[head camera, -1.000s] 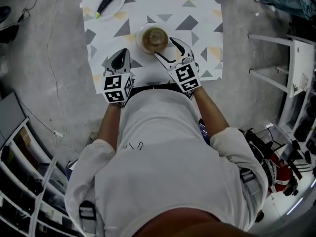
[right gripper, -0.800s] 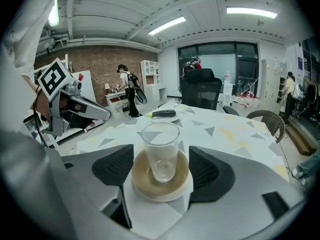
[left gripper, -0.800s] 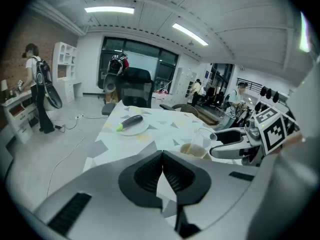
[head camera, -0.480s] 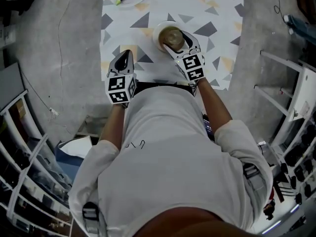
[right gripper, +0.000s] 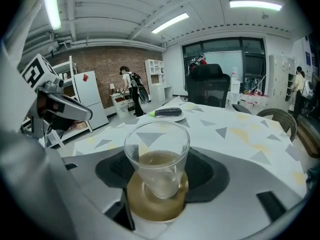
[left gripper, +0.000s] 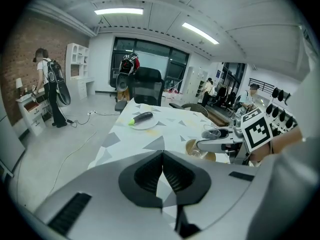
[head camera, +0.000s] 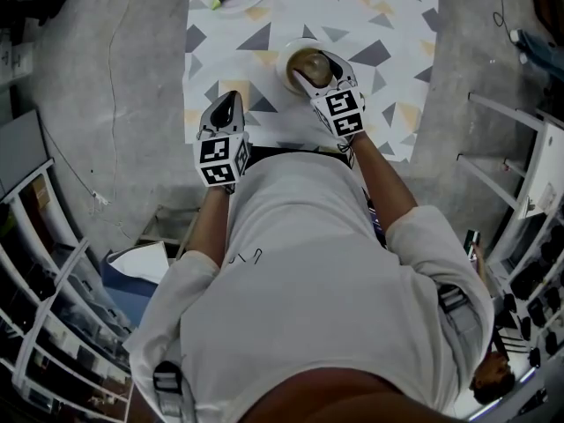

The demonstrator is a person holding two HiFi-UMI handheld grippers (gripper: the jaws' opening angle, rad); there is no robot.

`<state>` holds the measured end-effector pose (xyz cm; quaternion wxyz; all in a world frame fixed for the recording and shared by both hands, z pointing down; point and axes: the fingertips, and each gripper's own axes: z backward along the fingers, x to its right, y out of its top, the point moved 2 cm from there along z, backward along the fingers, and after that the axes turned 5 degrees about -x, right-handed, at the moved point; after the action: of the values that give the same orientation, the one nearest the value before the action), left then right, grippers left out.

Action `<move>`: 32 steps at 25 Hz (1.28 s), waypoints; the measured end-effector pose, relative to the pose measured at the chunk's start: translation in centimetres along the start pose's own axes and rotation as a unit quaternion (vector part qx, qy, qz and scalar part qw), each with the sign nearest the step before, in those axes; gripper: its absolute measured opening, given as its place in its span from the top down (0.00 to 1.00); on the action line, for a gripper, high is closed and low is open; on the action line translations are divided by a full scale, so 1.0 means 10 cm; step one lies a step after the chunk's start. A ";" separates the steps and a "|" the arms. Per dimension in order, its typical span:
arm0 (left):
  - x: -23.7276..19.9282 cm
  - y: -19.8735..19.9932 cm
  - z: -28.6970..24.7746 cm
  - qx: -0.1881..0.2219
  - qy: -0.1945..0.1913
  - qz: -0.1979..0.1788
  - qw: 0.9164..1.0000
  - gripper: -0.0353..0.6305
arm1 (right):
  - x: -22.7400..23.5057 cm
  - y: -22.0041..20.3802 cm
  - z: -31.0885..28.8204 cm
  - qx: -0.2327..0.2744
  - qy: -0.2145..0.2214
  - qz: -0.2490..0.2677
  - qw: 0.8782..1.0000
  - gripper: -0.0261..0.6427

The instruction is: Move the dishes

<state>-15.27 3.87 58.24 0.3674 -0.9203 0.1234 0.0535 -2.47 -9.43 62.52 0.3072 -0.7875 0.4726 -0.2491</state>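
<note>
My right tool [right gripper: 160, 165] is at middling width, its pads against both sides of a brown saucer [right gripper: 150, 210], and a clear glass [right gripper: 157, 156] stands upright on that saucer with a little pale brown liquid in it. Saucer and glass sit on the near part of the bench [right gripper: 240, 129], close to my body, on a white cloth [head camera: 388, 25] printed with grey and yellow triangles. The cube [head camera: 345, 113] on this tool shows black-and-white square markers, blocky patterns and not letters. My left tool [left gripper: 162, 156] is closed tight, pads meeting, nothing between them; it hovers over the near left edge of the bench, just beside the right tool and apart from the saucer. Its own cube [head camera: 220, 161] bears the same kind of marker. At the far end of the bench lies a white plate [left gripper: 145, 124] with a dark long vegetable [left gripper: 142, 117] on it, one tip bright green, well apart from the glass. Past the bench stands a black office chair [right gripper: 211, 89]. Farther off, by a brick wall [right gripper: 102, 61], a person [right gripper: 131, 95] with a backpack stands near white shelves [right gripper: 152, 74] and a white fridge [right gripper: 91, 101]; a small red tag on the fridge door is too small to read.
</note>
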 end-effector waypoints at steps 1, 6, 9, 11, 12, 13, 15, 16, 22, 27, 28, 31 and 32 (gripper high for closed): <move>0.00 0.00 -0.01 -0.001 0.000 0.000 1.000 0.92 | 0.00 0.00 0.00 -0.001 0.000 0.002 1.000 0.54; 0.06 0.05 -0.05 0.002 -0.008 -0.008 1.000 0.92 | 0.01 0.01 0.00 -0.001 -0.004 0.006 1.000 0.55; 0.13 0.09 -0.08 0.005 -0.019 -0.017 1.000 0.92 | -0.02 0.04 0.05 0.003 -0.005 0.002 1.000 0.55; 0.20 0.14 -0.11 0.008 -0.028 -0.025 0.999 0.92 | -0.03 0.09 0.11 0.012 -0.008 -0.002 1.000 0.55; 0.23 0.17 -0.13 0.011 -0.033 -0.029 0.999 0.92 | -0.03 0.13 0.15 0.017 -0.009 -0.005 1.000 0.55; 0.27 0.20 -0.14 0.012 -0.038 -0.033 0.999 0.92 | -0.03 0.16 0.19 0.021 -0.011 -0.007 1.000 0.55; 0.35 0.26 -0.17 0.016 -0.049 -0.042 0.998 0.92 | -0.01 0.22 0.27 0.028 -0.016 -0.007 0.999 0.55; 0.38 0.28 -0.19 0.017 -0.054 -0.047 0.997 0.92 | 0.00 0.24 0.32 0.031 -0.020 -0.006 0.999 0.55; 0.63 0.50 -0.30 0.029 -0.088 -0.076 0.993 0.92 | 0.14 0.52 0.68 0.071 -0.050 -0.023 0.996 0.55; 0.88 0.68 -0.40 0.042 -0.119 -0.102 0.987 0.92 | 0.33 0.63 1.00 0.092 -0.082 -0.040 0.992 0.55; 0.93 0.71 -0.42 0.043 -0.124 -0.106 0.986 0.92 | 0.37 0.64 1.06 0.096 -0.089 -0.044 0.990 0.55; 1.10 0.79 -0.47 0.046 -0.140 -0.119 0.982 0.92 | 0.49 0.64 1.25 0.104 -0.110 -0.054 0.987 0.55; 1.15 0.81 -0.48 0.047 -0.145 -0.123 0.981 0.92 | 0.54 0.63 1.31 0.106 -0.118 -0.057 0.986 0.55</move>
<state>-6.32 -7.27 54.19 0.4281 -0.8926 -0.0432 0.1344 5.03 -13.33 49.57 0.4278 -0.8001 0.3585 -0.2200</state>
